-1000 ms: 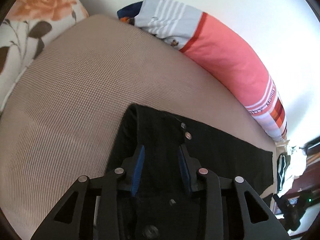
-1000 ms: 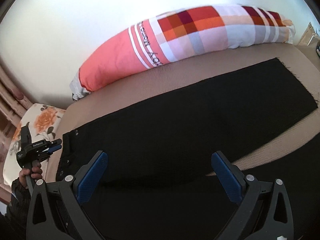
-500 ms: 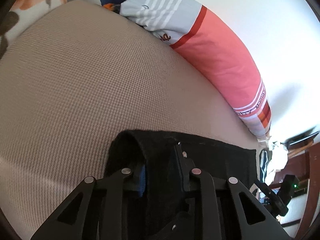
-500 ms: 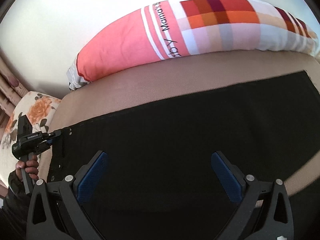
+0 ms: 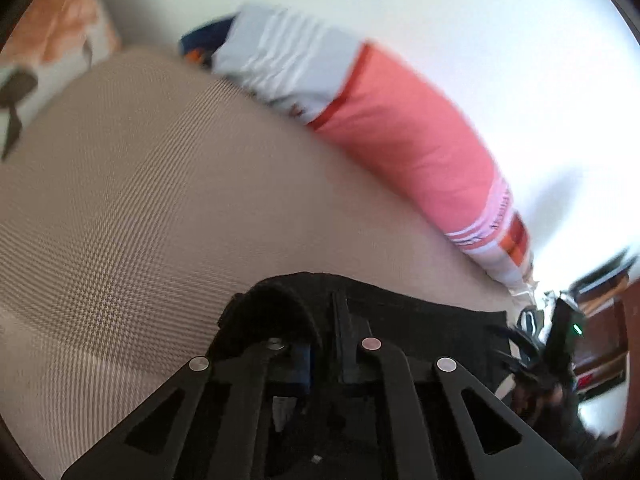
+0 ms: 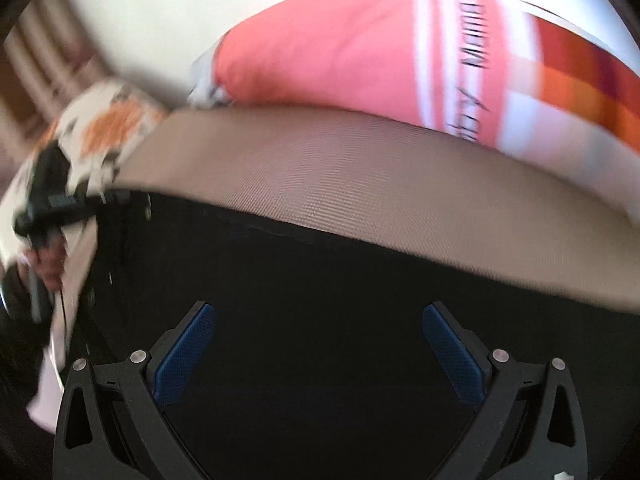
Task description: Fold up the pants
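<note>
The left gripper (image 5: 320,344), angled down, is clamped on the bunched waistband of the black pants (image 6: 320,280), which lie on the tan bed (image 5: 140,220). The right gripper (image 6: 319,344), jaws wide apart, hovers steeply over the pants.

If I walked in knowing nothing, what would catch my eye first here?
Probably the long coral-pink bolster pillow lying along the white wall, bright against the beige woven bedcover. Next, the black pants spread across that cover, their bunched waistband pinched by the left gripper, while the right gripper hangs open above them.
</note>
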{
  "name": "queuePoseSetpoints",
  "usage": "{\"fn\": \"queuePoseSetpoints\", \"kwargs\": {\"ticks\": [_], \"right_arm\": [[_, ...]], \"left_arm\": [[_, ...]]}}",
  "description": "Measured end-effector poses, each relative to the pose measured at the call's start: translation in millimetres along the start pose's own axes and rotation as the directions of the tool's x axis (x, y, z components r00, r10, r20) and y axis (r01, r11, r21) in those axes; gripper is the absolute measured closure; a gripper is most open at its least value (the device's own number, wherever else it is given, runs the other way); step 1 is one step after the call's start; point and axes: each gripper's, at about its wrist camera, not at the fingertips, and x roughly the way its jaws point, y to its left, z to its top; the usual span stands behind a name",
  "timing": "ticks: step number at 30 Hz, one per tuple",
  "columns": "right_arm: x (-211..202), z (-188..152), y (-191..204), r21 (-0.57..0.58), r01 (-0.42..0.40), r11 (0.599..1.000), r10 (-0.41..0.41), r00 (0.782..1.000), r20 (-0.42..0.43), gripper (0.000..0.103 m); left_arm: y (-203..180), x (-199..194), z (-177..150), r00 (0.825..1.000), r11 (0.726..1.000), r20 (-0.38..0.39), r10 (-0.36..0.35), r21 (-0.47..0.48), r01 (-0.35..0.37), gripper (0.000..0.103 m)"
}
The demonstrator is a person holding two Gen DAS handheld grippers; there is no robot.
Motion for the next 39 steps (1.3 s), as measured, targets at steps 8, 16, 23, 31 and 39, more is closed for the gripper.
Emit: {"fn": "queuePoseSetpoints", "kwargs": {"ticks": [8, 16, 23, 31, 39], "right_arm": [[31, 51, -15, -0.227, -0.190, 0.955, 0.143, 0.968, -0.208, 0.012], [65, 59, -21, -0.302, -0.322, 0.897, 0.184, 0.895, -0.406, 0.038], [54, 44, -41, -0.338, -0.243, 0.909, 0.095, 0.912, -0.399, 0.068], [17, 19, -14, -0.391, 0.010, 0.920, -0.095, 0.976, -0.197, 0.093], [-78, -34, 32, -0.290, 0.224, 0.931, -0.223, 0.974, 0.038, 0.094]], "left_arm": [[-43, -47, -26, 0.995, 0.991, 0.079, -0.056, 0.125, 0.046, 0.095], [-53, -65, -49, 0.992, 0.986, 0.116, -0.056, 0.162, 0.037, 0.095], [-56, -66, -52, 0.993, 0.986, 0.116, -0.025, 0.165, 0.005, 0.095], [-53, -56, -49, 0.993, 0.987, 0.120, 0.017, 0.155, -0.036, 0.095], [-54, -82, -66, 0.991, 0.980, 0.128, 0.027, 0.193, -0.052, 0.095]]}}
